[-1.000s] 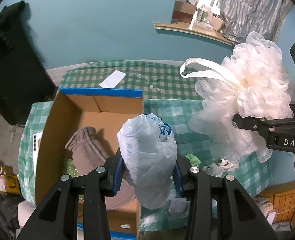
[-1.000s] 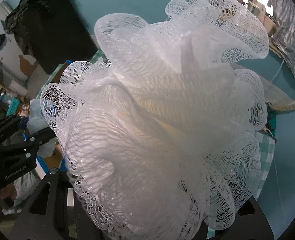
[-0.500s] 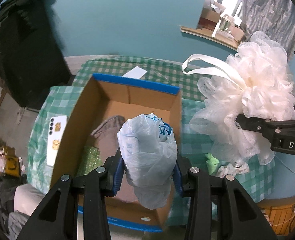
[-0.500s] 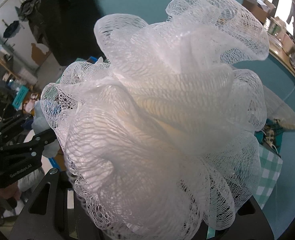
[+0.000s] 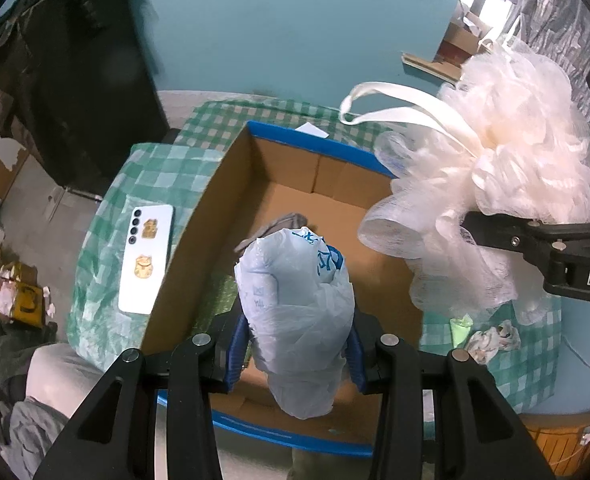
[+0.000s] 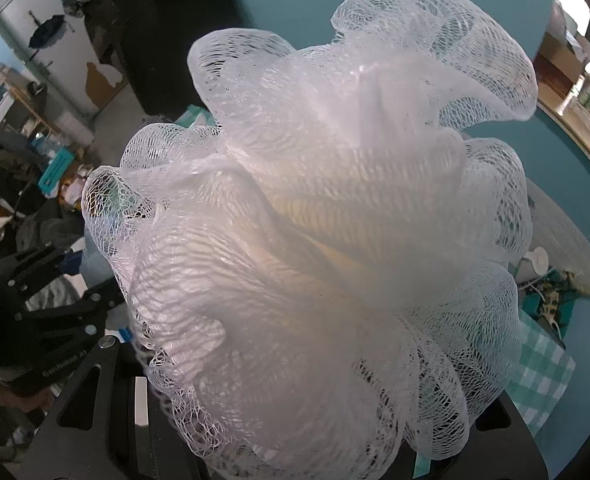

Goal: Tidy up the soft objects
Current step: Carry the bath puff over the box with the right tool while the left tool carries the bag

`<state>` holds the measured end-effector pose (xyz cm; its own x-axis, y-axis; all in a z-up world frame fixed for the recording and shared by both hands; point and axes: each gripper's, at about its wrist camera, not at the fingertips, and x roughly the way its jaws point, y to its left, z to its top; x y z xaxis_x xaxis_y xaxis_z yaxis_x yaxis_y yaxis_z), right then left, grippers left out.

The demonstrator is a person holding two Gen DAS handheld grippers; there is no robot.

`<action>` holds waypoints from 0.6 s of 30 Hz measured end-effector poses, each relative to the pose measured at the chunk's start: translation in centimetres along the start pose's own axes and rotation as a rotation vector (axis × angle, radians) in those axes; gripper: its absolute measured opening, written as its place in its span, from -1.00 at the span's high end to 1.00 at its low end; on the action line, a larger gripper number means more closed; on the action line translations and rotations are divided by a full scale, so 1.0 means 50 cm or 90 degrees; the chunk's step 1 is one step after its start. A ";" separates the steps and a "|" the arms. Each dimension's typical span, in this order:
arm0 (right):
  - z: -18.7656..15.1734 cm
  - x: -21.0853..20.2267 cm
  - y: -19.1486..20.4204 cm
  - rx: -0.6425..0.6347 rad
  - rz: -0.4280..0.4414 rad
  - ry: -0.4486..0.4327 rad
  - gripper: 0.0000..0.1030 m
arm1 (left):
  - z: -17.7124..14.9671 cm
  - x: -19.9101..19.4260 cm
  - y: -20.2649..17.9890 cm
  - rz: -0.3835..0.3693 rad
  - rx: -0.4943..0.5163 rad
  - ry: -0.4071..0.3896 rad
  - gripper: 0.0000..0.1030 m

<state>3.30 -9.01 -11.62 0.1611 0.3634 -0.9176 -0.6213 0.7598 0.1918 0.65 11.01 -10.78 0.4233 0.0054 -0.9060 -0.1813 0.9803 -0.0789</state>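
1. Bag (image 5: 297, 312) is clamped between the blue pads of the left gripper (image 5: 295, 348), held above the box (image 5: 183, 240).
2. Loofah (image 6: 327, 220) is pinched by the right gripper (image 5: 495, 228) over the box's right edge.
3. Box floor is mostly bare; grey cloth (image 5: 285, 222) lies inside.
4. "DA" is read on the right gripper; blue print on the bag is illegible.
5. Phone (image 5: 146, 264) lies left of the box.

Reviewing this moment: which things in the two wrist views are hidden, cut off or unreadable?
- Right wrist view: the mesh bath pouf fills the frame, hiding the right gripper's fingertips and the box.
- Left wrist view: the plastic bag covers the left gripper pads and much of the cardboard box floor; the grey cloth beneath shows only partly.
- Left wrist view: the right gripper label is cut off by the frame edge.
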 end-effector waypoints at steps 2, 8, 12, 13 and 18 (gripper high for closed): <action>0.002 0.007 0.002 -0.005 0.004 0.006 0.00 | 0.000 0.008 0.011 0.002 -0.004 0.006 0.18; 0.028 0.019 0.002 -0.017 0.012 0.028 0.00 | -0.001 0.029 0.040 0.005 -0.014 0.020 0.18; 0.040 0.026 -0.008 -0.022 0.007 0.043 0.00 | -0.002 0.043 0.056 0.003 -0.021 0.029 0.18; 0.042 0.028 -0.010 -0.021 0.008 0.046 0.00 | -0.002 0.046 0.059 0.003 -0.023 0.032 0.18; 0.065 0.019 -0.025 -0.014 0.013 0.065 -0.03 | -0.004 0.063 0.072 0.002 -0.033 0.046 0.18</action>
<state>6.73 -7.86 -11.61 0.0701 0.3204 -0.9447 -0.6402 0.7407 0.2037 1.15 14.51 -14.02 0.3574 -0.0085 -0.9339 -0.2294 0.9685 -0.0966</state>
